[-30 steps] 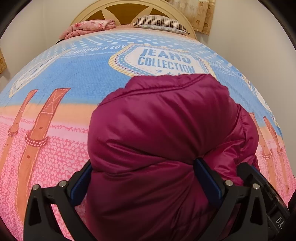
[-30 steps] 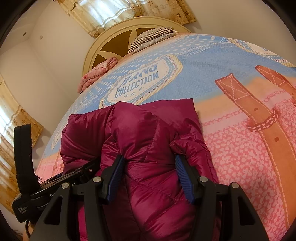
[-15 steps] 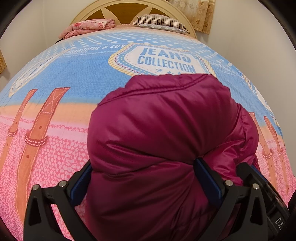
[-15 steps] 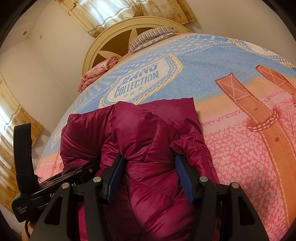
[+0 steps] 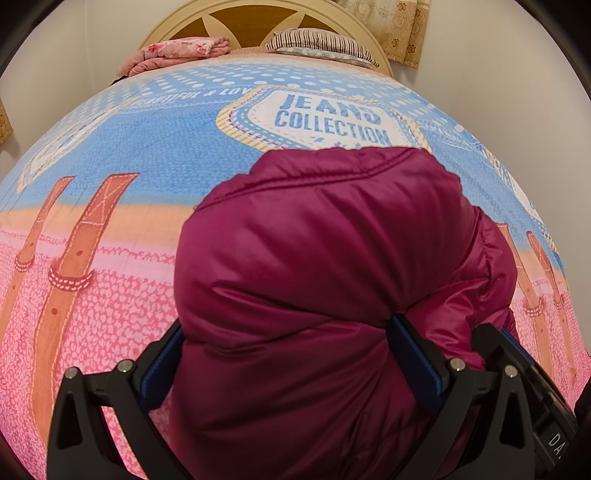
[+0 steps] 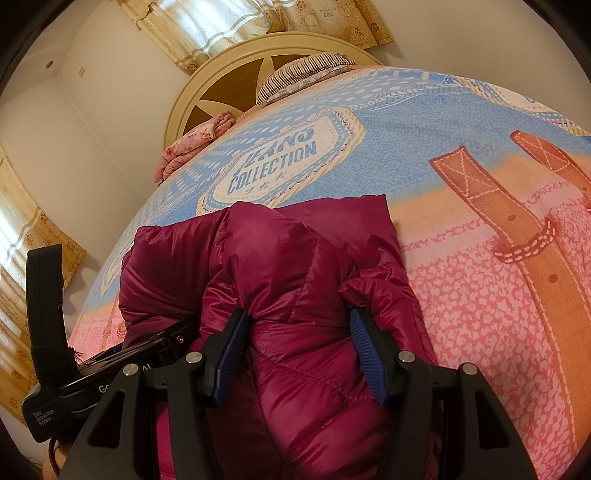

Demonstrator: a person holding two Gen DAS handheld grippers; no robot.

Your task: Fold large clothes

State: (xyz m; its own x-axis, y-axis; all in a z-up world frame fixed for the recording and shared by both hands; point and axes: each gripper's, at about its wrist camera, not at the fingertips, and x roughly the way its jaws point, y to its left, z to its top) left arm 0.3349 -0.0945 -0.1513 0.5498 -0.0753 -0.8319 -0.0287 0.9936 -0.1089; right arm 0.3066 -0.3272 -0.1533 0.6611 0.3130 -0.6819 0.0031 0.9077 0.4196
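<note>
While both tongs [image 5: 288, 354] [image 6: 299, 347] pinch puffy jkt [image 5: 332, 258], glossy maroon, quilted.

This is a bedroom in a home. A wide bed fills both views, covered by a printed cotton bedspread [image 5: 155, 155] in blue, orange and pink with stitched belt-strap motifs and a "JEANS COLLECTION" badge. At its far end stands a round-topped cream wooden headboard [image 6: 221, 79] with brown inset panels. Against it lie a striped pillow [image 5: 317, 42] and a folded pink floral blanket [image 5: 173, 53]. Beige patterned curtains [image 6: 207, 26] hang over a sunlit window, and the plain cream walls [image 6: 85, 122] meet in a corner.
</note>
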